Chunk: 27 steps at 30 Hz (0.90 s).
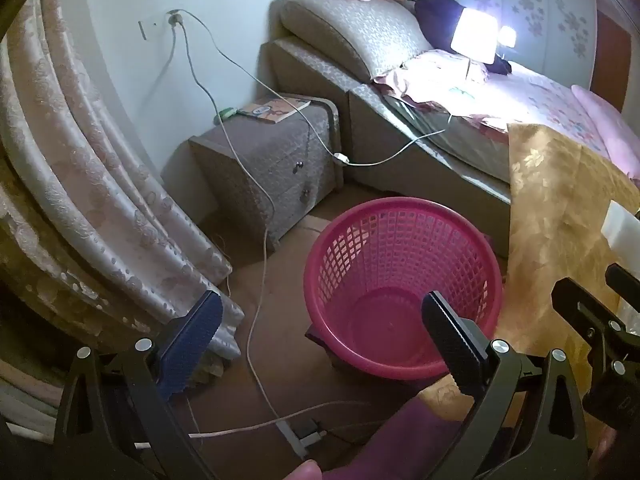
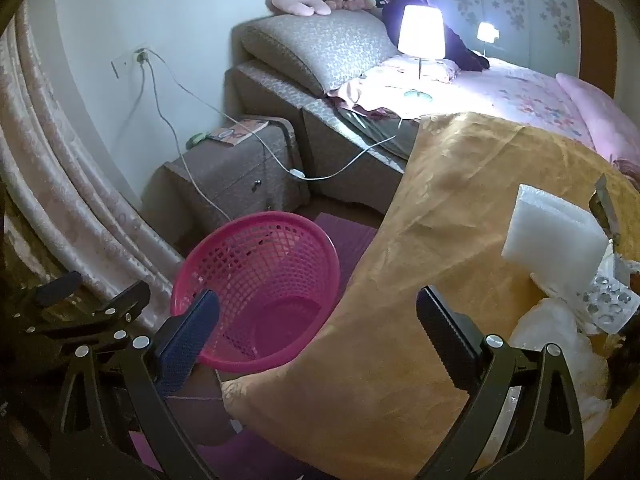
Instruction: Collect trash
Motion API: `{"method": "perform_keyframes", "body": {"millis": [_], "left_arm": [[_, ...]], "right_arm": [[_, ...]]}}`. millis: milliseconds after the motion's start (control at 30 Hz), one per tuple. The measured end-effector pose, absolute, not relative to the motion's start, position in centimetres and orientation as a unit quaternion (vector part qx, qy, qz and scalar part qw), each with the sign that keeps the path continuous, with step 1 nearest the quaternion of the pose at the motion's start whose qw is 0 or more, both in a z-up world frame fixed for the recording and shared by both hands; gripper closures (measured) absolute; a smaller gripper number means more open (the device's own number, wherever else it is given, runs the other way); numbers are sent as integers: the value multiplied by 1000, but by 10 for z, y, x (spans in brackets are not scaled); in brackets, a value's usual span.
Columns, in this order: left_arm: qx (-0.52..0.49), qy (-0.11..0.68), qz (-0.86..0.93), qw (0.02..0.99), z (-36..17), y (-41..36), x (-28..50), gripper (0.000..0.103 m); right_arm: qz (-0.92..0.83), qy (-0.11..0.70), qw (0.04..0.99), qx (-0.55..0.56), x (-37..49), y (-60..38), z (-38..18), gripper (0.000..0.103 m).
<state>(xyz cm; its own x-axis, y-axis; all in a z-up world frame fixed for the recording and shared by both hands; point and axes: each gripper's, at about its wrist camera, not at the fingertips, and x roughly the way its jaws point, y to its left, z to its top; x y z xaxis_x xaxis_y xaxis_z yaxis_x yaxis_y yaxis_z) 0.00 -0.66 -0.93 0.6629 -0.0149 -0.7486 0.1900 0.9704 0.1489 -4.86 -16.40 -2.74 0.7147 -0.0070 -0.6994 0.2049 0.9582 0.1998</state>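
basket [image 1: 402, 286]: pink mesh, nothing inside, 12 o'clock of left gripper [image 1: 322, 334], claw wide
right gripper [image 2: 318, 326]: claw wide, nothing held
foam [image 2: 554, 236]: white block, 2 o'clock

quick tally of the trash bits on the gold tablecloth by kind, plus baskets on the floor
white foam block: 1
blister pack: 1
crumpled white plastic wrap: 1
pink basket: 1, nothing in it
total: 4
More may lie hidden at the right edge. Both grippers open, holding nothing.
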Motion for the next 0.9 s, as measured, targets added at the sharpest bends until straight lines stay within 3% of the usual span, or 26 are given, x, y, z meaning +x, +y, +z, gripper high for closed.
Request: {"method": "perform_keyframes", "body": {"millis": [900], "left_arm": [[111, 417, -58, 900, -14, -7, 0, 6]], "right_arm": [[-57, 374, 916, 133, -48, -163, -27, 7]]}}
